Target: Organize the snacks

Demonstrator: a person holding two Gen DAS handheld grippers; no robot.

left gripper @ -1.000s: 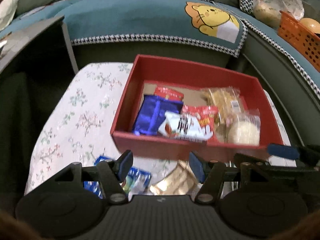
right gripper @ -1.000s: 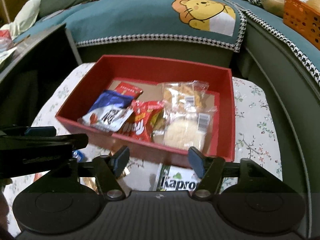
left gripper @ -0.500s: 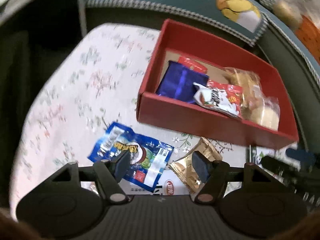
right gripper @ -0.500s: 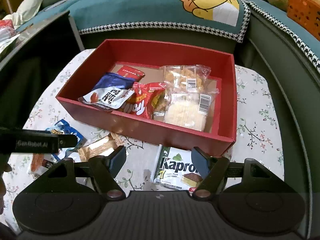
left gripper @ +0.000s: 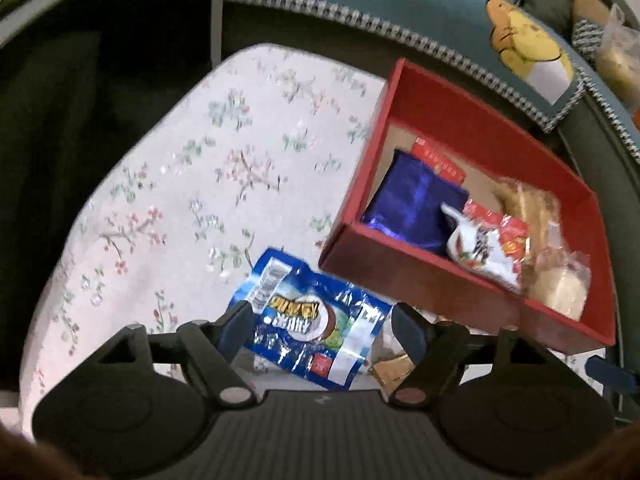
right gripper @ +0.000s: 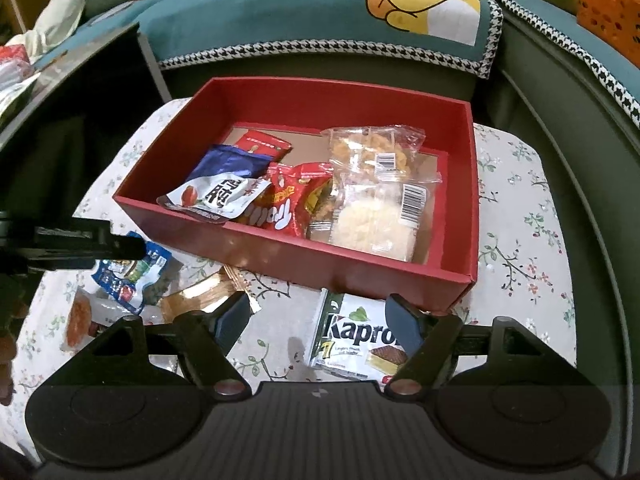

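Since a second ago our left gripper [left gripper: 323, 322] has swung off the red box [left gripper: 420, 280] and dropped toward the loose packets in front of it; its jaws are opening, nothing clamped. That reads as us lining up the next pick. The blue packet [left gripper: 312, 320] lies flat just in front of the box's near left corner, between our left fingers but not pinched. A gold wrapper [left gripper: 394, 368] sits beside it under the right finger. Our right gripper [right gripper: 316, 322] hangs before the box's near wall, jaws opening too and empty, the wafer pack [right gripper: 356, 340] partly between them. Four or five packets are already in the box.
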